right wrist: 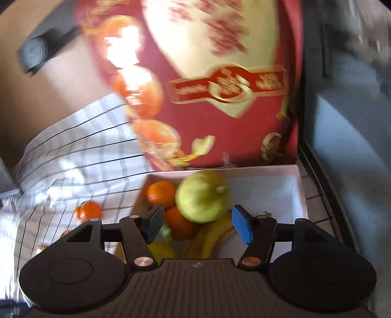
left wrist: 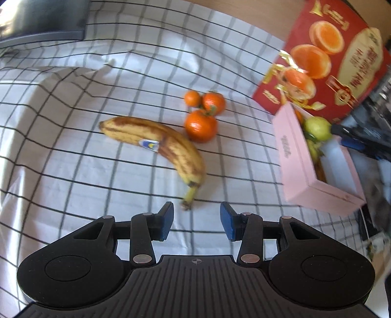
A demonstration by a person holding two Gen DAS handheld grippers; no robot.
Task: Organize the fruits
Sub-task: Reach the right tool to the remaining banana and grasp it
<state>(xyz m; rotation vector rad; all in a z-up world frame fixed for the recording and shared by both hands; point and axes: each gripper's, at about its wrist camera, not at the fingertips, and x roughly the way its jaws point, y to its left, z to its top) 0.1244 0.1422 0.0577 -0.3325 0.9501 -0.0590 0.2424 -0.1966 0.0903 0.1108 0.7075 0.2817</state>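
Note:
A spotted banana [left wrist: 156, 144] lies on the checked cloth, its stem tip just ahead of my left gripper [left wrist: 196, 220], which is open and empty. Three mandarins [left wrist: 200, 126] cluster behind the banana. To the right, a pink box [left wrist: 293, 151] holds fruit, with a green-yellow fruit [left wrist: 317, 127] on top. My right gripper [right wrist: 195, 225] hovers over that box [right wrist: 268, 168], its jaws apart. The green-yellow fruit [right wrist: 202, 195] rests just beyond the pads, untouched, on oranges [right wrist: 161, 194] and a banana [right wrist: 210, 242].
A red carton printed with oranges [left wrist: 330, 61] stands right behind the pink box and fills the right wrist view [right wrist: 220, 85]. One mandarin [right wrist: 88, 210] lies on the cloth left of the box. A dark object [left wrist: 48, 22] sits at the far left corner.

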